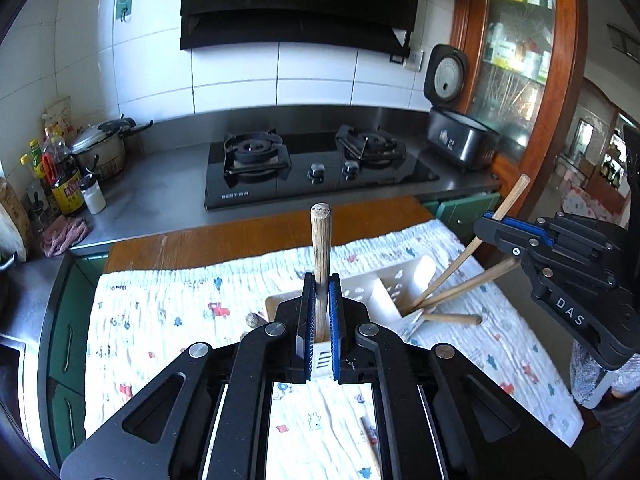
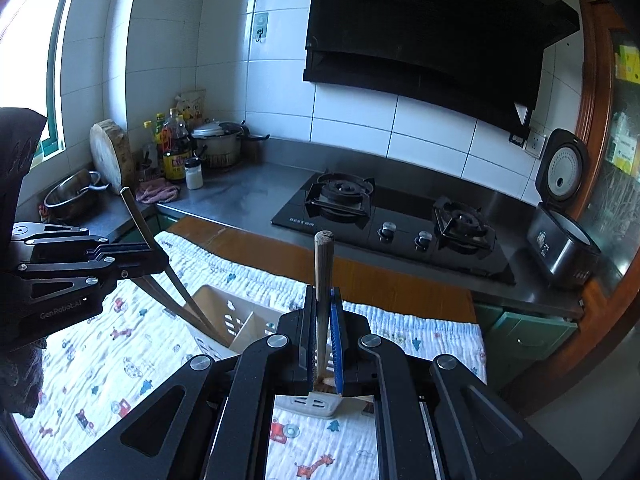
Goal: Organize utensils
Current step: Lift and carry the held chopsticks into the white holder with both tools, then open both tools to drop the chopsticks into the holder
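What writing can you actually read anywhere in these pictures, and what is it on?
"BEST" on the stove front edge; characters after it blurred.
"DAS" on the right tool body.
"GenRobot.AI" on the left tool body.
Soy sauce bottle label: too blurred to read.

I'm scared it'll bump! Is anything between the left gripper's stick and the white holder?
Nothing visible does. The stick, clamped in the left gripper, hangs right over the holder. Other sticks lean in its right compartment, off to the side.

You have two grippers, left [image 1: 320, 320] and right [image 2: 322, 340], each holding one wooden-handled utensil; one white divided utensil holder [image 1: 384, 284]; two stove burners [image 1: 256, 152].
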Demonstrator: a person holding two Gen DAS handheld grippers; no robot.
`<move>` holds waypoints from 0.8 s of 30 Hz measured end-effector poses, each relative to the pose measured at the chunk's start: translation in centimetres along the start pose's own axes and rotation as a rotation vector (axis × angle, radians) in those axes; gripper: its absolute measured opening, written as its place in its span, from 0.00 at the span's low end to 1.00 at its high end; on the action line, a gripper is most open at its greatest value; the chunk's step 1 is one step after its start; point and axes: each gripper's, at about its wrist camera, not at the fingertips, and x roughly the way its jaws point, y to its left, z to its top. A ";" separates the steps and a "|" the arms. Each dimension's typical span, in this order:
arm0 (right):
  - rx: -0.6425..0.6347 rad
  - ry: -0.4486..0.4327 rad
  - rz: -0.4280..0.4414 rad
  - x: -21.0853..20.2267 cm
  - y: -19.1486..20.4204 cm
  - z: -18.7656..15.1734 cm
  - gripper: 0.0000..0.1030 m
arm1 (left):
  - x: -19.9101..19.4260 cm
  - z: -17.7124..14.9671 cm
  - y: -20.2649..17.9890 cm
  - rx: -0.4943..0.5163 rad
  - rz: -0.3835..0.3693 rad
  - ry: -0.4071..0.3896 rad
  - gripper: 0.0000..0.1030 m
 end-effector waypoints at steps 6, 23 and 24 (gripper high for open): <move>-0.001 0.035 -0.005 1.2 -0.1 -1.0 0.06 | 1.4 -0.6 0.2 0.005 0.010 0.037 0.06; 0.037 0.023 0.000 0.7 -1.1 -2.1 0.20 | 0.3 -0.8 0.0 -0.013 -0.026 0.007 0.09; 0.040 0.017 -0.001 0.3 -1.2 -2.1 0.22 | 0.0 -0.8 0.1 -0.015 -0.028 0.000 0.09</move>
